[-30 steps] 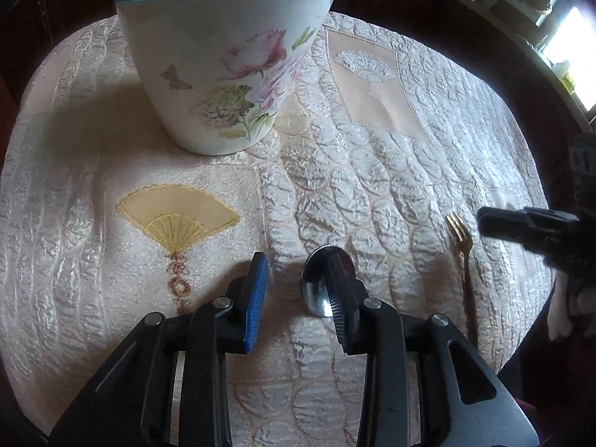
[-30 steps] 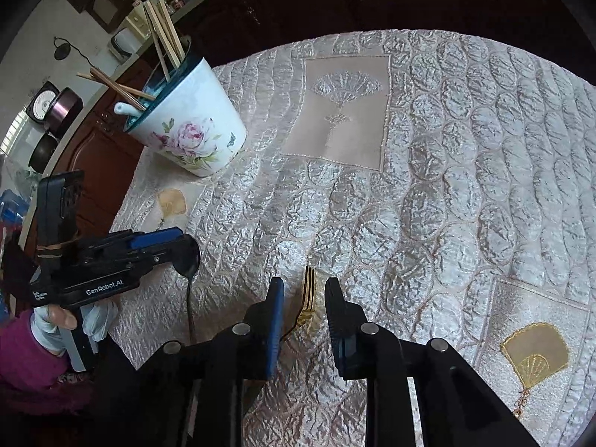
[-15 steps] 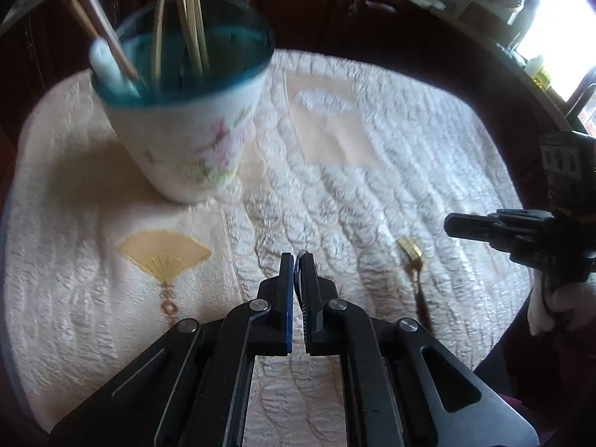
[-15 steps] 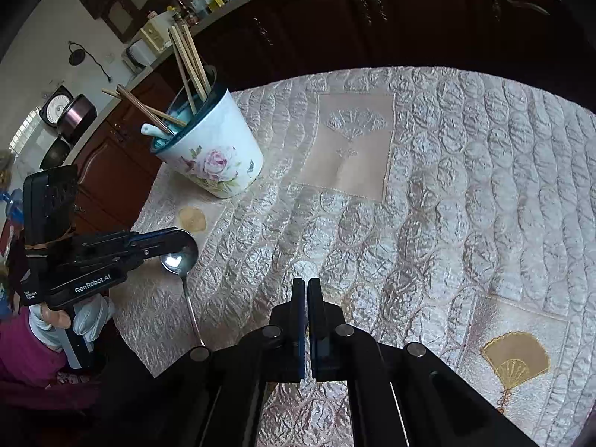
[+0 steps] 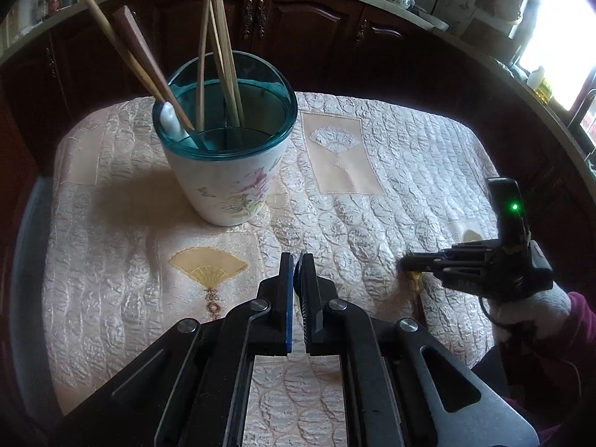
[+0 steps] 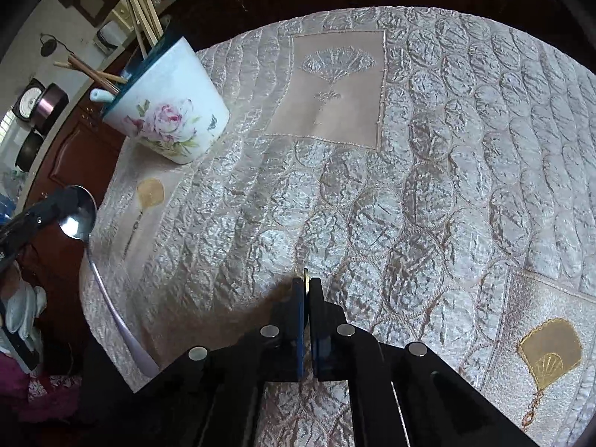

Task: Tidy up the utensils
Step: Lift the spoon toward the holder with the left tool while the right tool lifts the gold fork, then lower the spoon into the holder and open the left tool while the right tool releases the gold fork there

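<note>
Your left gripper (image 5: 297, 265), clenched on the spoon (image 6: 79, 213), sat nearer the holder (image 5: 227, 171) than your right gripper (image 6: 306, 287), clenched on the fork (image 6: 306, 282), its handle trailing down toward you

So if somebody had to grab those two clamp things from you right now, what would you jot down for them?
Left gripper: shut on the silver spoon, lifted off the quilted cloth.
Right gripper: shut on the gold fork, low over the cloth.
Flowered cup: upright at the far left of the cloth, holding chopsticks and a white spoon.
Done: both utensils gripped.
Left: carry the spoon and fork to the cup and drop them in.
</note>
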Demonstrator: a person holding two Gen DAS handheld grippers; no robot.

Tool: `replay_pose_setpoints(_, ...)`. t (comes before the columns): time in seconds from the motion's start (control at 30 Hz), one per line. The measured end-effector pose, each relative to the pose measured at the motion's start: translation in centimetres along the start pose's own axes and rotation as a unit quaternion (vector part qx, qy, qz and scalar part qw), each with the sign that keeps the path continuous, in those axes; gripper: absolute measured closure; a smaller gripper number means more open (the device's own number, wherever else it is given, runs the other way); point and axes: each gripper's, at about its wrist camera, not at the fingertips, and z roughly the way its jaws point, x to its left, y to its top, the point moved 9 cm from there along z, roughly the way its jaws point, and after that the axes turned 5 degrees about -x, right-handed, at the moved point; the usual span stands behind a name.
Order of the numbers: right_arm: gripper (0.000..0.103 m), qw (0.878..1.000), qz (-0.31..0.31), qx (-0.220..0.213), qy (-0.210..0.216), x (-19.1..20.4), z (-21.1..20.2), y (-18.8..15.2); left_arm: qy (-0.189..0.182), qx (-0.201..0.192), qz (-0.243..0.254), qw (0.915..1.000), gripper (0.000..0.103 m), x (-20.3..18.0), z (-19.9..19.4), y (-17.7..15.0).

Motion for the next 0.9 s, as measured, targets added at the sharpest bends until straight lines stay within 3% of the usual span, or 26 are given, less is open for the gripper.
replay_pose_setpoints(0.47,0.101,0.995,-0.046,-0.088,0.023,3.6,-7.9,3.6,0.015,-0.077,-0.017,0.9968,0.101,2.0,-6.4,4.5)
replay_pose_setpoints(0.9,0.101,0.977,-0.084,-0.195,0.036,8.7,-14.1,15.0,0.094,-0.153,-0.039,0.9829,0.101,6.6,-11.2,12.9)
